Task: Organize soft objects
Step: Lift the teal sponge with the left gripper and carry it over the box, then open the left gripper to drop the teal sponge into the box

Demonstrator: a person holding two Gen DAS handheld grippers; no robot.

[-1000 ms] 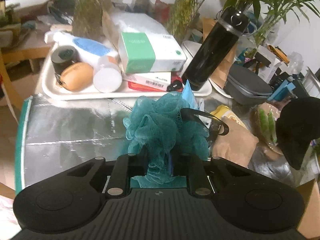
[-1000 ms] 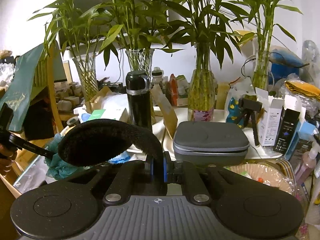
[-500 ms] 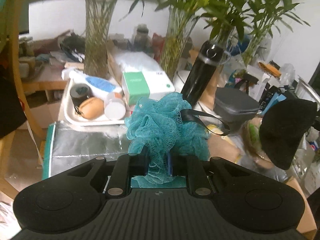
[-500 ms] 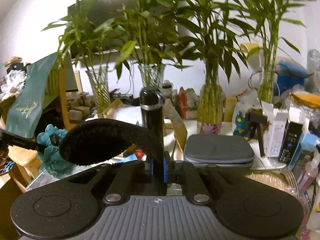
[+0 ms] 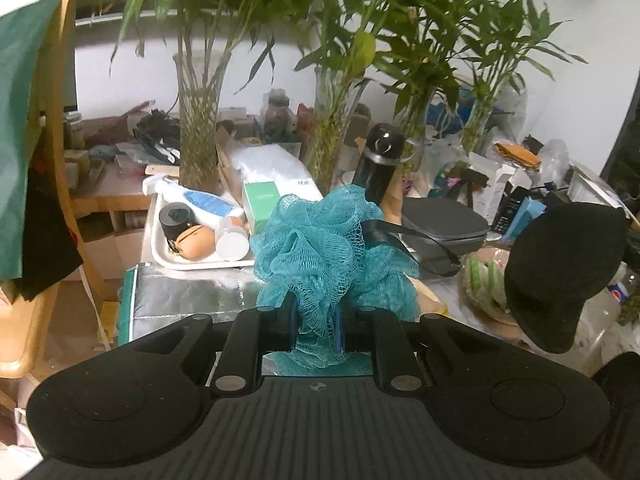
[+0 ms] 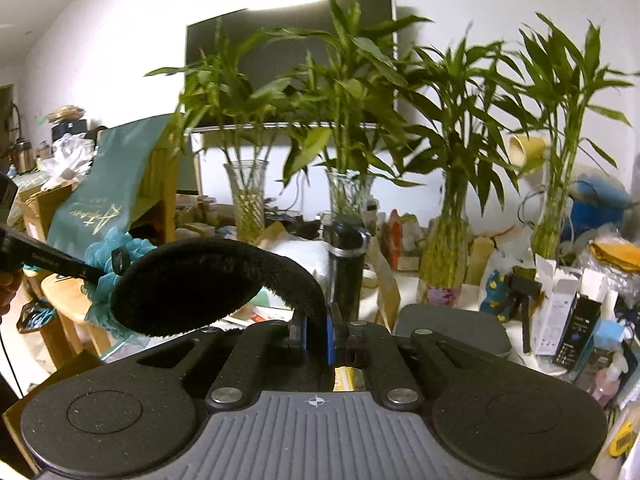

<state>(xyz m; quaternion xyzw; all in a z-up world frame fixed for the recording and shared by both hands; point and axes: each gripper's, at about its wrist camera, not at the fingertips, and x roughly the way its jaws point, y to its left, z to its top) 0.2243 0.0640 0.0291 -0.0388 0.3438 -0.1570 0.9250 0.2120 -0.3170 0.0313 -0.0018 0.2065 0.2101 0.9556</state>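
Two grippers each carry one soft thing, both higher than a second ago.

Left wrist view: the left gripper [image 5: 317,330] is clamped on a teal mesh pouf [image 5: 328,252] with a black ribbon loop [image 5: 412,240]. Earlier the pouf hung low over the silver sheet [image 5: 180,296]; now it is held clear above it, and the white tray [image 5: 160,256] and black flask [image 5: 376,164] look farther off. Open sheet lies below and to the left; a wooden chair [image 5: 52,184] bounds the left edge, and clutter fills the right. The black cap [image 5: 560,272] hangs in the air at right.

Right wrist view: the right gripper [image 6: 317,336] pinches the fuzzy black cap [image 6: 208,284] by its edge, its body drooping left. More wall and plants [image 6: 352,92] show than before. The pouf [image 6: 116,256] sits just behind the cap at left.
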